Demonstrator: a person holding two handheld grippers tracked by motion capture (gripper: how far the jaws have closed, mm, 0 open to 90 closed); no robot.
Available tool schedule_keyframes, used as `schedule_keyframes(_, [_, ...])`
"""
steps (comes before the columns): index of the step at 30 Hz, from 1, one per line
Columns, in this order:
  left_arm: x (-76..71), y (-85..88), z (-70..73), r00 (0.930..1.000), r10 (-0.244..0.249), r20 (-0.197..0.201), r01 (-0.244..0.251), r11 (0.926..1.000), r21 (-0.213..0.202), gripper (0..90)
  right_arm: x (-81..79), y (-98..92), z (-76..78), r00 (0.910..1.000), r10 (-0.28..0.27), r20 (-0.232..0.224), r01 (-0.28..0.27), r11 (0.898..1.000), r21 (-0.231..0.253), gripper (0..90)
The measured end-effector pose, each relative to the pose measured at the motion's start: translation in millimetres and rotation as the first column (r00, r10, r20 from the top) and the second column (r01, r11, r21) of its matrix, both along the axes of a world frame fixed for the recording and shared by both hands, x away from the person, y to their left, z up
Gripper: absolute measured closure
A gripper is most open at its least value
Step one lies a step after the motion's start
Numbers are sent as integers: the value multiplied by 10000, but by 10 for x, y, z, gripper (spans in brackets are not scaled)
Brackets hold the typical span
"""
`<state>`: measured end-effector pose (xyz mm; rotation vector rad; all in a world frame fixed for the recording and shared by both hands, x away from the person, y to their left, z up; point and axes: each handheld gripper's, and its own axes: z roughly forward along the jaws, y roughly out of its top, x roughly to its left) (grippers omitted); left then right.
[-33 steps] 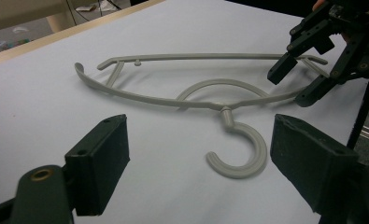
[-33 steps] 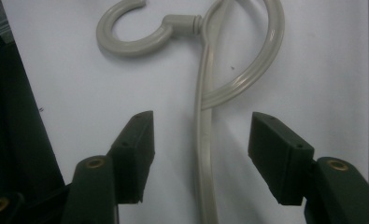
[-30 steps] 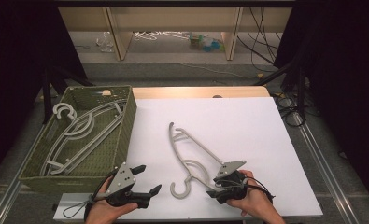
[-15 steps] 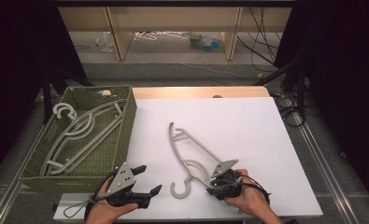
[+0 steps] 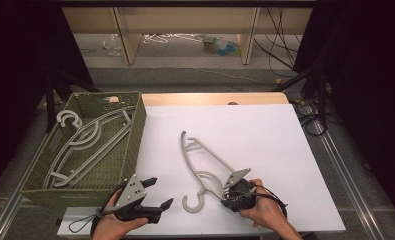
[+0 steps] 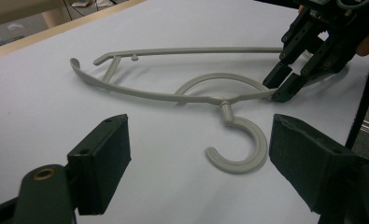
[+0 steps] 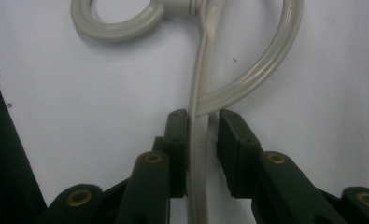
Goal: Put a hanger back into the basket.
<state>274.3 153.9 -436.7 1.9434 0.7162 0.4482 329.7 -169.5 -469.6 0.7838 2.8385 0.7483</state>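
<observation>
A grey plastic hanger [image 5: 205,160] lies flat on the white board, hook [image 5: 192,202] toward the near edge. My right gripper [image 5: 224,192] sits low at the hanger's near arm, just right of the hook. Its jaws have just been closing, and the thin arm [image 7: 198,93] runs between them. In the right gripper view [image 7: 203,140] one pad touches the arm and a narrow gap remains at the other. My left gripper [image 5: 160,192] hovers open left of the hook, jaws wide, nothing between them. The left gripper view [image 6: 201,172] shows the hanger [image 6: 173,96] and the right gripper [image 6: 281,86] beyond it.
A green woven basket [image 5: 135,130] stands left of the board with two more grey hangers [image 5: 85,145] inside. The white board [image 5: 265,140] stretches bare to the right and back. Cables and wooden shelf legs lie on the floor beyond the table.
The right gripper has settled slightly closer onto the hanger's near arm, its jaws narrower around it. The left gripper and the hanger have stayed where they were.
</observation>
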Motion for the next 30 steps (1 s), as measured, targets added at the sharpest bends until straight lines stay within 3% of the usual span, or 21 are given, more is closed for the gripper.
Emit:
schedule_keyframes(6, [4, 2, 4, 10000, -9, 31, 9, 10000, 59, 210, 13, -2, 16, 10000, -39, 30, 39, 9999, -102, 813])
schedule_keyframes(11, [10, 16, 11, 9998, 20, 198, -24, 9998, 194, 215, -7, -28, 74, 9993, 350, 129, -348, 9993, -148, 816])
schedule_keyframes(12, [5, 14, 5, 9998, 147, 141, -149, 9998, 162, 217, -11, -39, 92, 9988, 461, 153, -461, 9989, -41, 817])
schedule_keyframes(15, [28, 33, -8, 9992, 142, 374, -164, 9982, 583, 231, -42, -83, 174, 9956, 879, 323, -885, 9959, 192, 818])
schedule_keyframes(22, [43, 18, -27, 9985, 260, 481, -302, 9957, 871, 246, -105, -169, 311, 9882, 1407, 611, -1454, 9860, 816, 820])
schedule_keyframes(27, [75, -22, -35, 9966, 18, 819, -140, 9888, 1487, 254, -115, -222, 378, 9834, 1664, 717, -1737, 9784, 1119, 822])
schedule_keyframes(30, [90, -68, -49, 9966, -257, 788, 130, 9874, 1577, 258, -134, -247, 429, 9797, 1803, 880, -1907, 9731, 1291, 823])
